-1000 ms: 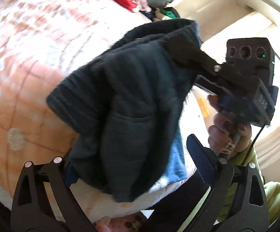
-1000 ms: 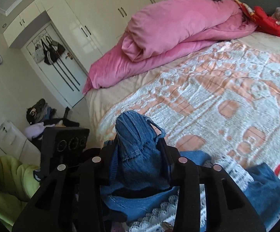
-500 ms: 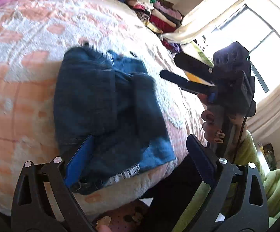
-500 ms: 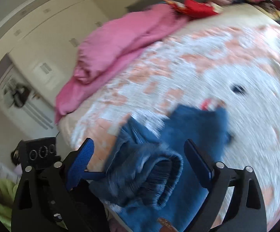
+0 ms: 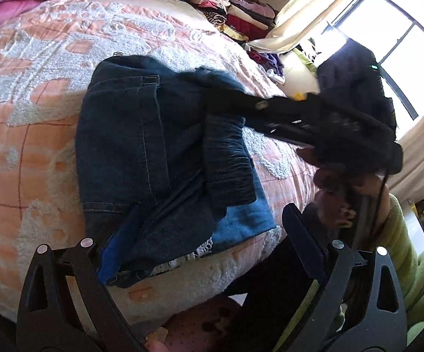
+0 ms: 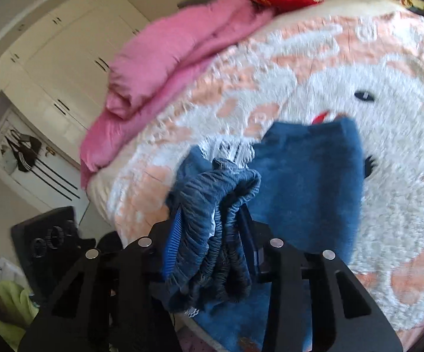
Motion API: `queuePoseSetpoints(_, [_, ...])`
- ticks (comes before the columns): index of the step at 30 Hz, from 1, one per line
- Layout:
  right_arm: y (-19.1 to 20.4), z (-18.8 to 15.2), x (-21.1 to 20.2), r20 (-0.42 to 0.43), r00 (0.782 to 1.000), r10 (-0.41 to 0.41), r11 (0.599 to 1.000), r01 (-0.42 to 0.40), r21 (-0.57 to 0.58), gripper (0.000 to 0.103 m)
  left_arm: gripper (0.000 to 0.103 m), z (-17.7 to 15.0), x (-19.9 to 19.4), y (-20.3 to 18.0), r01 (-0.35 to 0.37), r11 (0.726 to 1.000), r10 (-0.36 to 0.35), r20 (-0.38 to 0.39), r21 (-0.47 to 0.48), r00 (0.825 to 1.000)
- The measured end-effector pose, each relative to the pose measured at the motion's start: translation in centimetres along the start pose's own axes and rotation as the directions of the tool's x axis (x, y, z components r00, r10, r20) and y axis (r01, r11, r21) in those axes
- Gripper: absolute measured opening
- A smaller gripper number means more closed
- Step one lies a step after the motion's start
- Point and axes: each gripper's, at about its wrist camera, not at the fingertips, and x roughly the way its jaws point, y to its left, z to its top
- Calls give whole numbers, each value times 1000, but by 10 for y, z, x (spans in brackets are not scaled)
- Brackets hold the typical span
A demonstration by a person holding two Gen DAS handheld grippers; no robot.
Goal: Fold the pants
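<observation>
Denim pants (image 5: 141,152) on the bed (image 5: 36,94).
Right tool (image 6: 212,228) clamps the waistband (image 6: 220,205); left tool (image 5: 209,243) gapes wide, gripping nothing.

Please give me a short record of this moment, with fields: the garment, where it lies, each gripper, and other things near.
garment: jeans, folded, dark denim
surface: bed, near its front edge
left gripper: open, over the jeans' near edge
right gripper: shut on the jeans' ribbed waistband
nearby: pink duvet at the far side; clothes stack by the window
</observation>
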Motion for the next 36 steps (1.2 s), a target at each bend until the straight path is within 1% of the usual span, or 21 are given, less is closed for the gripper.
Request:
queuePoseSetpoints(2, [-7,1,-5,11,999,-33,999,32,16,36,89,2,3,0,-1,1000,1,-4,3,1000])
queuePoseSetpoints(4, [-17,-2,0,-13,995,-94,995,95,37,36,89,2,6,-1,-4,1000,4,-11,9,1000])
queuePoseSetpoints(5, [-23,-6,5,-39,988,-146,988,148,49,36,89,2,6,-2,-5,1000,5,-15,11,1000])
queuePoseSetpoints(6, [-24,-8,7,-44,987,-155,986,157,53,37,89,1,6,-3,-5,1000,5,-16,15,1000])
queuePoseSetpoints(8, [-25,-11,5,-33,989,-146,986,148,71,46,89,1,3,-5,-12,1000,12,-15,22,1000])
queuePoseSetpoints(9, [-26,-11,0,-28,989,-148,987,149,65,48,89,1,0,-5,-11,1000,12,-13,22,1000])
queuePoseSetpoints(12, [-19,-10,-20,19,985,-174,984,173,33,64,89,5,-10,-7,-23,999,22,10,32,1000])
queuePoseSetpoints(13, [-16,-9,-28,36,983,-181,983,181,24,72,89,6,-13,-8,-30,999,30,21,39,999])
queuePoseSetpoints(14, [-12,-9,-38,61,979,-194,981,193,11,76,90,7,-16,-9,-40,998,39,31,46,999])
queuePoseSetpoints(15, [-9,-8,-43,75,977,-201,980,201,4,78,93,9,-20,-10,-55,997,53,43,54,998])
queuePoseSetpoints(16, [-5,-8,-49,90,974,-210,977,211,-7,81,93,11,-23,-10,-70,996,67,53,60,996])
queuePoseSetpoints(18, [5,-7,-62,129,966,-226,972,232,-38,85,93,15,-29,-11,-99,993,93,75,68,993])
queuePoseSetpoints(19, [10,-8,-67,143,962,-233,969,243,-54,91,93,18,-33,-10,-114,991,108,87,69,990])
queuePoseSetpoints(20, [15,-9,-73,162,955,-247,962,262,-75,94,93,19,-35,-10,-123,990,116,95,68,989])
queuePoseSetpoints(25, [41,-21,-94,224,932,-284,930,325,-174,96,93,27,-45,-6,-184,980,174,128,72,976])
queuePoseSetpoints(29, [61,-33,-97,240,923,-302,897,360,-255,97,93,30,-47,-2,-215,974,205,134,67,970])
queuePoseSetpoints(33, [76,-47,-92,230,921,-316,864,379,-332,97,93,33,-49,1,-237,970,228,134,56,965])
queuePoseSetpoints(36, [83,-61,-86,203,926,-317,846,374,-381,97,93,35,-48,4,-253,966,245,130,52,961])
